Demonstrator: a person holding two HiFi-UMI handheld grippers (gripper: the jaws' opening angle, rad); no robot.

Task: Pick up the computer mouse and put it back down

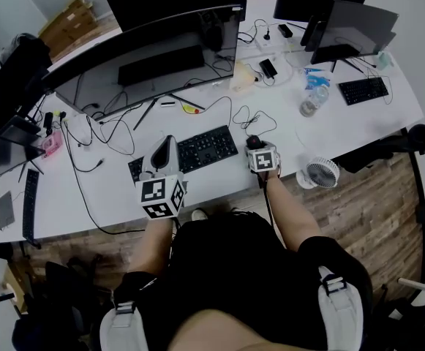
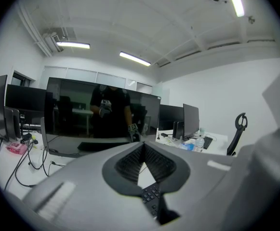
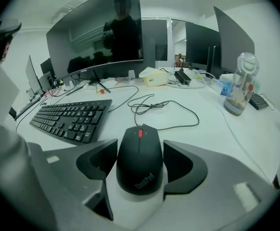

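Note:
A black corded computer mouse with a red scroll wheel lies on the white desk, right of the black keyboard. My right gripper is shut on the mouse, a pad pressing each flank. In the head view, the right gripper is low on the desk beside the keyboard, and the mouse shows only as a dark patch. My left gripper hovers over the keyboard's left end. In its own view the left gripper is shut and empty, with keyboard keys below.
The mouse cable loops just beyond the mouse. A plastic bottle stands at the right, a small white fan near the front edge. A wide curved monitor spans the back, with more cables on the left.

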